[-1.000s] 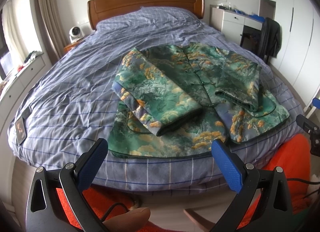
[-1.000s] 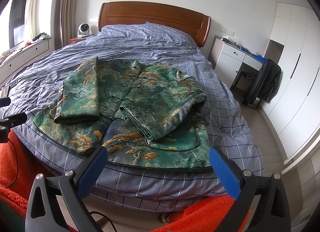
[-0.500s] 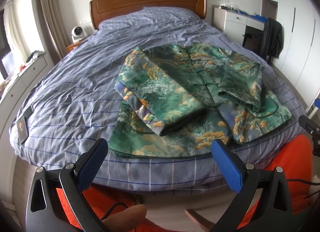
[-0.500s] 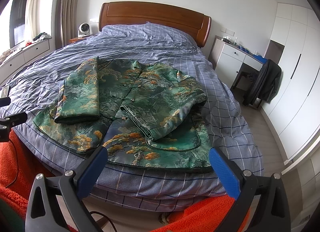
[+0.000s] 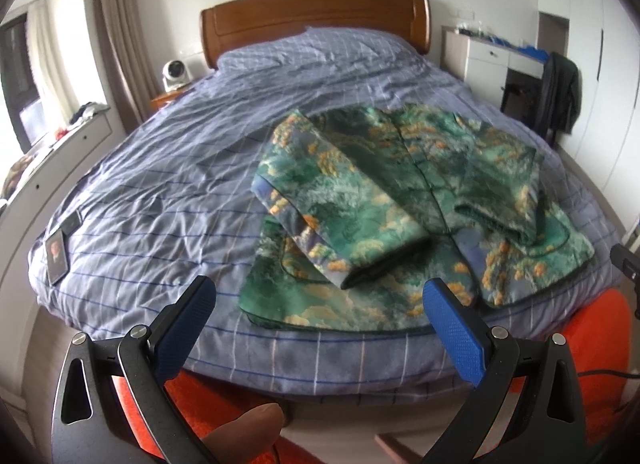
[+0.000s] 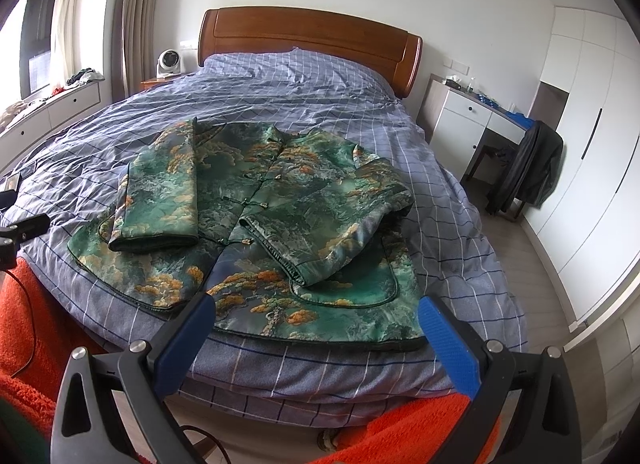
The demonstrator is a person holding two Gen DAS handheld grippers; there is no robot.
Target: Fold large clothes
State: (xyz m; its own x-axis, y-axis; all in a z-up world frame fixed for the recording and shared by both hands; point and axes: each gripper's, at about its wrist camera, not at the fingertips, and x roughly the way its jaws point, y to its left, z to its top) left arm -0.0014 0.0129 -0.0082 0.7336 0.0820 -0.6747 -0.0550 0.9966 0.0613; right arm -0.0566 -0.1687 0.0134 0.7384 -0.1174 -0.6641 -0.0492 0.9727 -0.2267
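A green jacket with orange and blue landscape print [image 5: 404,200] [image 6: 280,220] lies front-up on the bed, both sleeves folded in over its front. Its hem runs along the near edge of the mattress. My left gripper [image 5: 319,304] hovers open just before the hem, over its left corner, holding nothing. My right gripper [image 6: 316,324] is open too, above the hem on the jacket's right half, with the blue fingertips [image 6: 444,340] apart and empty. A fingertip of the person [image 5: 244,430] shows under the left gripper.
The bed has a blue checked cover [image 5: 160,184] and a wooden headboard [image 6: 312,36]. A small card [image 5: 56,256] lies at the cover's left edge. White desk with a dark coat on a chair [image 6: 528,168] stands right. Orange fabric [image 6: 28,328] is below the grippers.
The left gripper has drifted left and turned, so the jacket now sits further right in its view. The right gripper has hardly moved. The jacket is unchanged.
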